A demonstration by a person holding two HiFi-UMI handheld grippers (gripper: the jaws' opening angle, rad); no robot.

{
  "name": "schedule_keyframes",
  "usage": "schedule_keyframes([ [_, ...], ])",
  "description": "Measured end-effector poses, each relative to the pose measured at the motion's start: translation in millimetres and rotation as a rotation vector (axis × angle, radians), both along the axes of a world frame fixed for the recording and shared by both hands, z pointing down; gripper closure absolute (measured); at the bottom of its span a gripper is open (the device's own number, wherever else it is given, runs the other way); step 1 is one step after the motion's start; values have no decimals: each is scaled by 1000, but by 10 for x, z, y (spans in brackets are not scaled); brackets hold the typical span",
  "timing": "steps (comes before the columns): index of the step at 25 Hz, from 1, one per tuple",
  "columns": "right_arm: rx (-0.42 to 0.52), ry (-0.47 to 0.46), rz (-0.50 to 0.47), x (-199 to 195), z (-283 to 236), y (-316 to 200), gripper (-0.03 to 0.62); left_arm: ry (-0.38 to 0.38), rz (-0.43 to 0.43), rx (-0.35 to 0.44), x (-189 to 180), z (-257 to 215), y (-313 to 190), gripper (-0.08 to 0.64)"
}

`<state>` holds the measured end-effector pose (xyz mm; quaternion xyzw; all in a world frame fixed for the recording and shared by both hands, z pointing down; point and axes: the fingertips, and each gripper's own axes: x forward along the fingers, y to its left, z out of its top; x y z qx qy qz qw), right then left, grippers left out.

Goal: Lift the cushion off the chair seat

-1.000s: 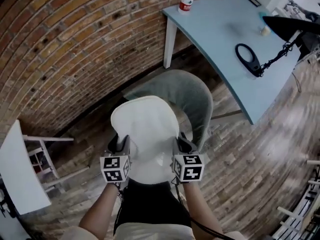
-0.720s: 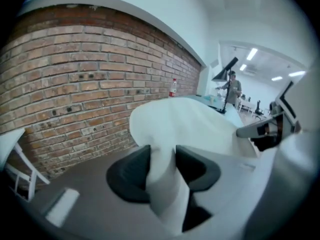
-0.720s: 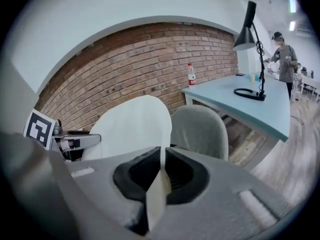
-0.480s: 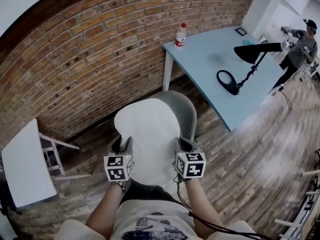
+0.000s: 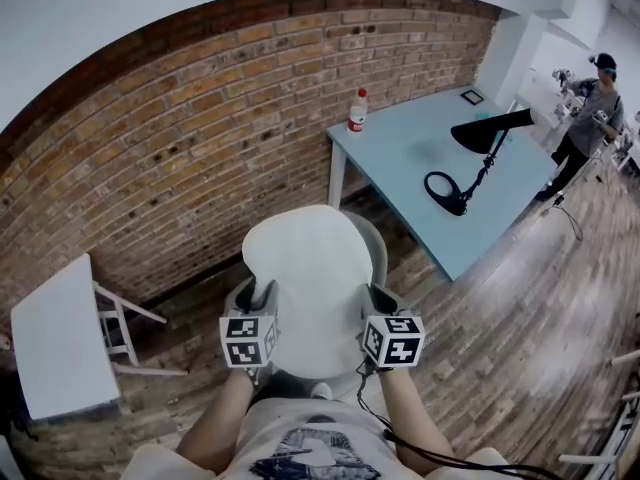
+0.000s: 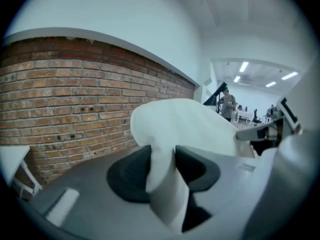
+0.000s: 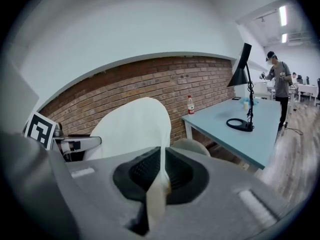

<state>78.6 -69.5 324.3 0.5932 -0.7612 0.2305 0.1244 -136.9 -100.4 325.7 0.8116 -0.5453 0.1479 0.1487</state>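
Below the head view's camera, the white cushion (image 5: 310, 268) hangs between the left gripper (image 5: 262, 293) and the right gripper (image 5: 380, 300), hiding most of the grey chair (image 5: 381, 250). Left gripper view: jaws clamp a thick cushion fold. Right gripper view: jaws nearly together, pinching its thin edge.

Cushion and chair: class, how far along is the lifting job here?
Done: left gripper and right gripper are each clamped on a side edge of the white cushion. In hand: the cushion hangs between them above the grey chair. Left: the seat is hidden, so full clearance is unconfirmed.
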Motion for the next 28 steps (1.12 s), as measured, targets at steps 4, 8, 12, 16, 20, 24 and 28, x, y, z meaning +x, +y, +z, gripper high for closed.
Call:
schedule_keyframes([
  [4, 16, 1, -1, 62, -47, 37, 569, 6, 0, 19, 54, -67, 59, 405],
  [8, 22, -2, -6, 46, -61, 46, 571, 9, -6, 21, 37, -59, 80, 405],
  [12, 19, -1, -11, 36, -82, 62, 571, 12, -12, 20, 21, -80, 109, 407],
  [16, 16, -1, -16, 36, -63, 79, 571, 9, -15, 17, 22, -65, 125, 407],
  [20, 11, -1, -14, 23, -38, 89, 571, 6, -12, 16, 11, -50, 120, 407],
  [24, 11, -3, -12, 31, -35, 85, 571, 6, -11, 17, 21, -46, 128, 407],
  [28, 8, -4, -11, 58, -23, 82, 571, 7, -11, 16, 44, -36, 124, 408],
])
